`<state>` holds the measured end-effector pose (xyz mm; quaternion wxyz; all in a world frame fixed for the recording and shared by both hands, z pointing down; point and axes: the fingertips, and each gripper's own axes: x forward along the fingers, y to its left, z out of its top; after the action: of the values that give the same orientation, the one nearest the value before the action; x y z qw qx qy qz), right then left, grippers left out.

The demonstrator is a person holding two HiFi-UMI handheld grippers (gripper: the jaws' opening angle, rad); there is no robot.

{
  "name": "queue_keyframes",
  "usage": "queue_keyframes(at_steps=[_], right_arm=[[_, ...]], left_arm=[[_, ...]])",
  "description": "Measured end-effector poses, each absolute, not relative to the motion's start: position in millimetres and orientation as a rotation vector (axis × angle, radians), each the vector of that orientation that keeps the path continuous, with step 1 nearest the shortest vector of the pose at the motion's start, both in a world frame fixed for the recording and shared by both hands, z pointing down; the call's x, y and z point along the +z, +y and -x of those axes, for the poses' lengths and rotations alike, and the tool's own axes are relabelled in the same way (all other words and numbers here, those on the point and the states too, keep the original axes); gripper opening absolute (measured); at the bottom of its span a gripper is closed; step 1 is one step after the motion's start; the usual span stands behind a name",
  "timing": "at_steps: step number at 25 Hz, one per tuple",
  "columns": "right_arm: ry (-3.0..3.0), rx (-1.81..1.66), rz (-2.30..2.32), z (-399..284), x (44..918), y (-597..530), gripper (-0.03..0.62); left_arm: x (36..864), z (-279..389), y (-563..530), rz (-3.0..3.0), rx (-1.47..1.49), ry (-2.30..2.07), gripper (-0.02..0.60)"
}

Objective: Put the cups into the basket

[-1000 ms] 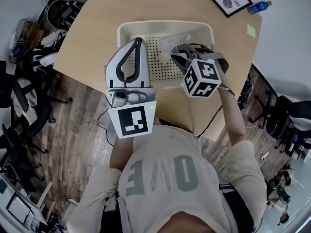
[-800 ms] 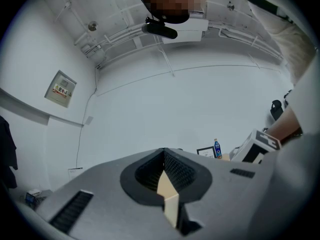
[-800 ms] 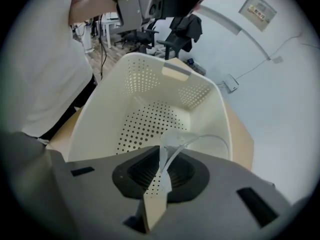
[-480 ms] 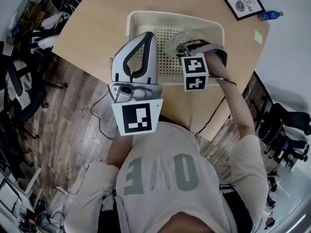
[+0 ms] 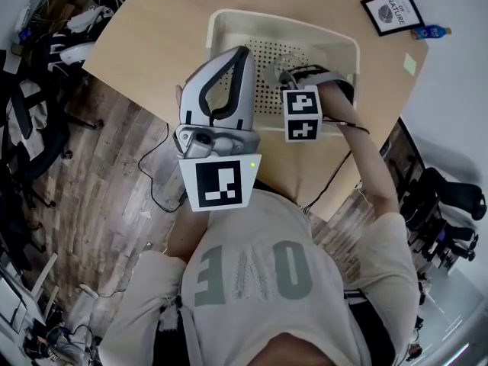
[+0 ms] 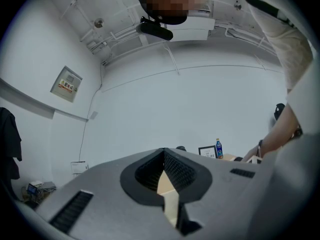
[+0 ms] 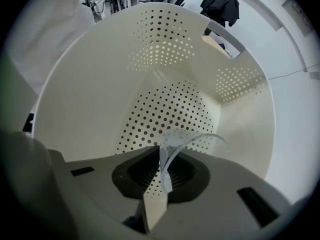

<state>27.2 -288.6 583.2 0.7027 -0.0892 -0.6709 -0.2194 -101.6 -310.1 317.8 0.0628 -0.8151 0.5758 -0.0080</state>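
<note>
While right tool [image 7: 162,176] pinches its rim, cup [image 7: 182,136] hangs upright in basket [image 7: 100,99].

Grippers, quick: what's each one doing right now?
Left gripper: closed, empty.
Right gripper: closed on a clear cup by its rim, over the basket.

The basket [image 5: 347,48] sits on the counter [image 5: 152,36]; the cup [image 5: 284,62] is inside it, between the right tongs [image 5: 287,75]. The left tongs [image 5: 241,53] are over its left side. Behind at the right stands a framed sign [image 5: 392,10], with a bottle [image 5: 432,31] beside it
</note>
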Motion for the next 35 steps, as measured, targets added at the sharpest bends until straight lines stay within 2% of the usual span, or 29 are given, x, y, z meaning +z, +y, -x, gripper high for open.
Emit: queue_keyframes(at_steps=[6, 10, 20, 22, 23, 24, 25, 30, 35], right_arm=[[-1.583, -0.460, 0.122, -13, 578, -288, 0.058], [-1.603, -0.398, 0.112, -13, 571, -286, 0.130], [-1.788, -0.288, -0.067, -2, 510, -286, 0.132], [-1.888, -0.277, -0.152, 10, 482, -290, 0.129], [-1.940, -0.297, -0.219, 15, 464, -296, 0.093], [-1.992, -0.334, -0.299, 19, 444, -304, 0.008], [-2.043, -0.371, -0.381, 22, 423, -312, -0.002], [-2.318, -0.422, -0.730, 24, 331, -328, -0.003], [-2.578, -0.268, -0.985, 7, 270, -324, -0.002]], left_arm=[[312, 100, -306, 2.458, -0.010, 1.725, 0.008], [308, 102, -303, 2.445, 0.002, 1.725, 0.008], [292, 102, -294, 2.424, 0.042, 1.700, 0.008], [284, 100, -293, 2.418, 0.059, 1.678, 0.008], [281, 99, -293, 2.416, 0.067, 1.668, 0.008], [277, 96, -292, 2.414, 0.074, 1.657, 0.008], [274, 93, -292, 2.413, 0.080, 1.646, 0.008], [260, 80, -289, 2.418, 0.084, 1.587, 0.008], [249, 70, -289, 2.415, 0.067, 1.547, 0.008]])
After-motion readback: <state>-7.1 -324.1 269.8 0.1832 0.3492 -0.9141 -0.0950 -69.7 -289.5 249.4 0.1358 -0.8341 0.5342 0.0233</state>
